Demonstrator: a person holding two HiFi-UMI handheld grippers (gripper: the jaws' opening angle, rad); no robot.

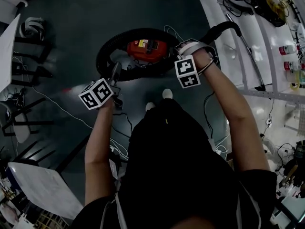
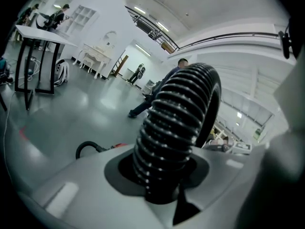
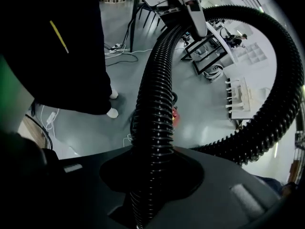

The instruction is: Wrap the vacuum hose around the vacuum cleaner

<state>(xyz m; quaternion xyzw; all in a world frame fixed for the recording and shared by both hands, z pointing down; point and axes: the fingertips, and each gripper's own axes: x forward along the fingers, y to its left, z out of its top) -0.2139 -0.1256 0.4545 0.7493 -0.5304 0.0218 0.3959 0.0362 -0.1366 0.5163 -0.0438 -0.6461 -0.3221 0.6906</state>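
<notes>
1. Left gripper view: the left gripper (image 2: 164,185) is clenched on the black ribbed vacuum hose (image 2: 178,113). The vacuum hose stands up from between the jaws and bends over to the right.
2. Right gripper view: the right gripper (image 3: 152,194) also grasps the vacuum hose between its jaws. One ribbed length runs away from the jaws to the left gripper at the far top. A further length sweeps round in a wide curve on the right.
3. Head view: both grippers are held out in front of the person, above the floor (image 1: 71,32). The left gripper sits at the near left of the vacuum cleaner (image 1: 145,50), and the right gripper sits just to its right.
4. The vacuum cleaner, red-bodied, stands on the dark floor beyond the person's feet (image 1: 167,94). The vacuum hose lies in a ring around it, passing its left, far and near sides. Whether hose and body touch cannot be told.
5. From the right gripper a short curved stretch of hose arcs up and to the right, toward the edge of the white worktop (image 1: 248,42).
6. The worktop on the right carries small bottles and tools, too small to identify. Thin cables (image 1: 62,106) trail across the floor on the near left, and dark chair frames (image 1: 28,42) stand at the far left.
</notes>
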